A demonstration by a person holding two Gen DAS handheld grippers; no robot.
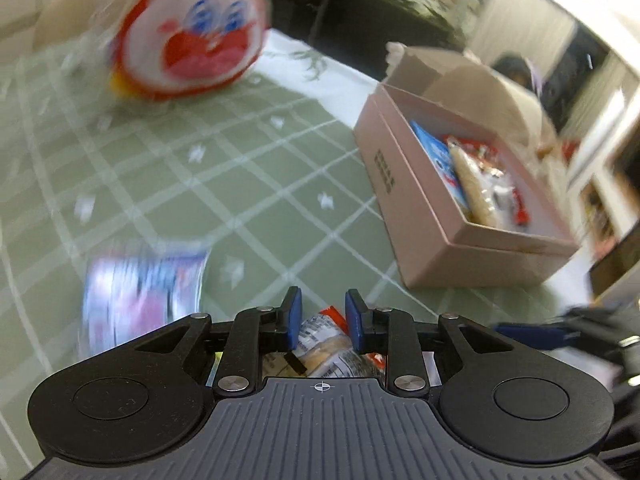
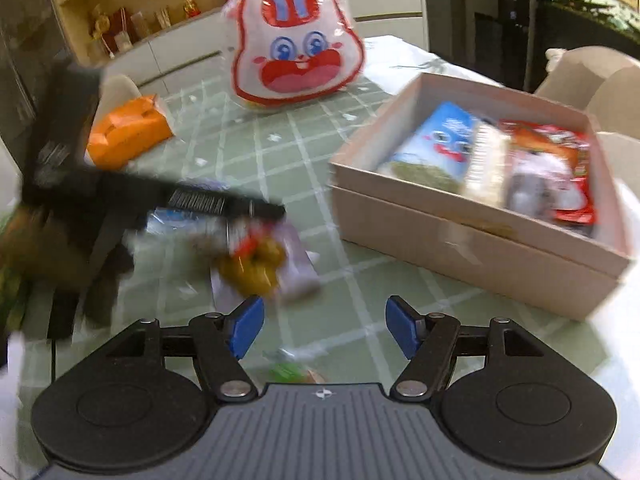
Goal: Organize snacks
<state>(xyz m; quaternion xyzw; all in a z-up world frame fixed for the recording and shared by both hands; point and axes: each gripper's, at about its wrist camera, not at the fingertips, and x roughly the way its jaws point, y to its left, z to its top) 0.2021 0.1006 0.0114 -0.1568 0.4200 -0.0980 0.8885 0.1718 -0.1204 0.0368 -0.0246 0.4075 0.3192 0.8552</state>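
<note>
My left gripper (image 1: 322, 322) is shut on a clear snack packet (image 1: 328, 344) with a red corner, held low over the green checked tablecloth. The same gripper shows in the right wrist view (image 2: 256, 216), blurred, holding that packet (image 2: 256, 264) of yellow-brown snacks. A pink open box (image 1: 424, 216) with several snack packs inside stands to the right; it also shows in the right wrist view (image 2: 472, 240). My right gripper (image 2: 324, 326) is open and empty above the cloth, left of the box. A purple and white packet (image 1: 140, 300) lies on the cloth at left.
A big rabbit-face snack bag (image 2: 298, 44) stands at the far side of the table; it also shows in the left wrist view (image 1: 192, 36). An orange tissue pack (image 2: 128, 132) lies at the left. A small green wrapper (image 2: 288, 372) lies under my right gripper. Shelves and chairs stand behind.
</note>
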